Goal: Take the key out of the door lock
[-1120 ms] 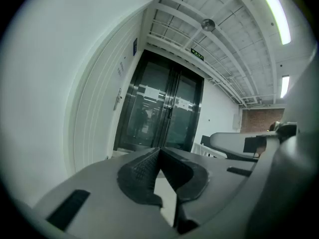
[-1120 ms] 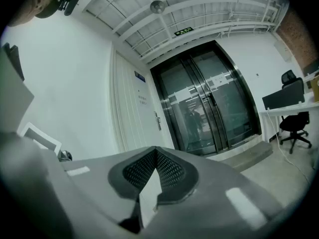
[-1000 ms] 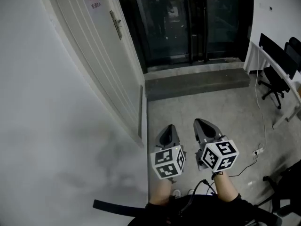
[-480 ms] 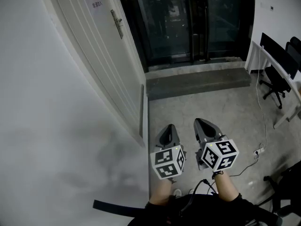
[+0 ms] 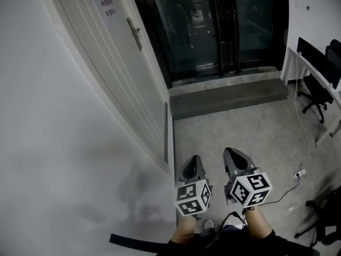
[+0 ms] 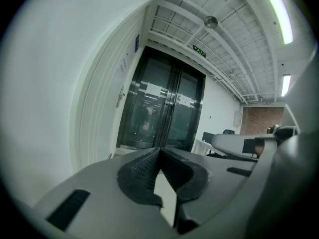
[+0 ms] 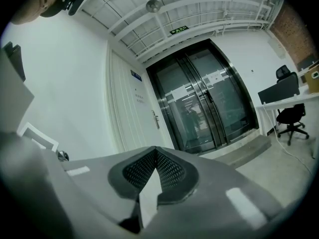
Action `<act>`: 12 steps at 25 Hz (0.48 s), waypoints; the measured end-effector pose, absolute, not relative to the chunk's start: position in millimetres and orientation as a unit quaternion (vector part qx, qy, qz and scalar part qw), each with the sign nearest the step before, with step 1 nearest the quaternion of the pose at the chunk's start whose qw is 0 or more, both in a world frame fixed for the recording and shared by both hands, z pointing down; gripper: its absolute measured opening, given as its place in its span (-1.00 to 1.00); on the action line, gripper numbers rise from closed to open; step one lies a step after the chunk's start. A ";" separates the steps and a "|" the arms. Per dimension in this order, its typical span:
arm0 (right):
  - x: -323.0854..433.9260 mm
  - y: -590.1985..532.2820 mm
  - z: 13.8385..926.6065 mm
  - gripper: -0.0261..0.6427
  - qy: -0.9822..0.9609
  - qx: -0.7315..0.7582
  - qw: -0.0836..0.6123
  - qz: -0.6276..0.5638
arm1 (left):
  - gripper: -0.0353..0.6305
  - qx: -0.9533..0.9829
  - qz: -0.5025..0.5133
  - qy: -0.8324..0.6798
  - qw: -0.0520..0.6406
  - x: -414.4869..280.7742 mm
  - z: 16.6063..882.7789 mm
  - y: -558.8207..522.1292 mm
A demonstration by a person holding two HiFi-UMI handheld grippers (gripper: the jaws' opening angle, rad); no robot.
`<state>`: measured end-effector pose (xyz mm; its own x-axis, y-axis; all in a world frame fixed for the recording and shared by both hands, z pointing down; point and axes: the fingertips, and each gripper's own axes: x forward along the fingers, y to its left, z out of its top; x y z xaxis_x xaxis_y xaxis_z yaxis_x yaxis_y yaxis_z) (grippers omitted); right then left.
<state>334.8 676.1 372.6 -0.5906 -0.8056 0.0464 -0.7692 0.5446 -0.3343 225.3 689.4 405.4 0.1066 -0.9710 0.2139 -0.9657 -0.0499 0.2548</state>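
Fingers: left gripper (image 6: 158, 152) and right gripper (image 7: 156, 152) both pressed tip to tip, nothing between them.
Key: too small to make out in any view; handle (image 5: 135, 32) sits on the white door (image 5: 106, 68), well ahead of both grippers.
Writing: paper notice (image 5: 109, 8) on door, red print, unreadable; green exit sign (image 7: 179, 30) over the glass doors (image 5: 213, 25), text too small to read.
Gripper views only: exit sign, blue plate (image 7: 136, 75) high on door, ceiling beams.
Head view only: marker cubes (image 5: 193, 197), forearms, power strip (image 5: 301, 172) with cable on floor.
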 end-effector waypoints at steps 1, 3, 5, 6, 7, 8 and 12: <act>332.3 676.4 374.2 -0.92 0.876 -0.450 0.056 -0.164 | -0.90 0.724 -0.008 -0.669 0.167 221.2 405.4 689.9; 329.2 676.9 376.6 -0.92 0.874 -0.455 0.055 -0.164 | -0.90 0.721 -0.012 -0.671 0.169 214.5 407.1 691.0; 328.3 675.6 380.6 -0.92 0.871 -0.461 0.051 -0.161 | -0.90 0.720 -0.014 -0.671 0.176 211.5 412.6 689.9; 329.0 673.7 383.3 -0.92 0.869 -0.465 0.049 -0.160 | -0.89 0.722 -0.014 -0.668 0.180 211.8 416.2 688.2; 330.8 671.0 385.9 -0.92 0.867 -0.469 0.048 -0.160 | -0.89 0.723 -0.015 -0.666 0.184 213.1 419.5 685.8; 333.0 667.5 388.0 -0.92 0.866 -0.472 0.047 -0.161 | -0.90 0.723 -0.017 -0.664 0.188 214.4 421.7 682.8; 330.0 645.7 384.8 -0.92 0.874 -0.462 0.039 -0.146 | -0.90 0.712 -0.038 -0.675 0.190 209.7 418.7 661.5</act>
<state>330.0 645.7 384.8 -0.5703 -0.8187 0.0671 -0.7963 0.5309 -0.2900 209.7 661.5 418.7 0.0856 -0.9754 0.2029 -0.9468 -0.0162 0.3214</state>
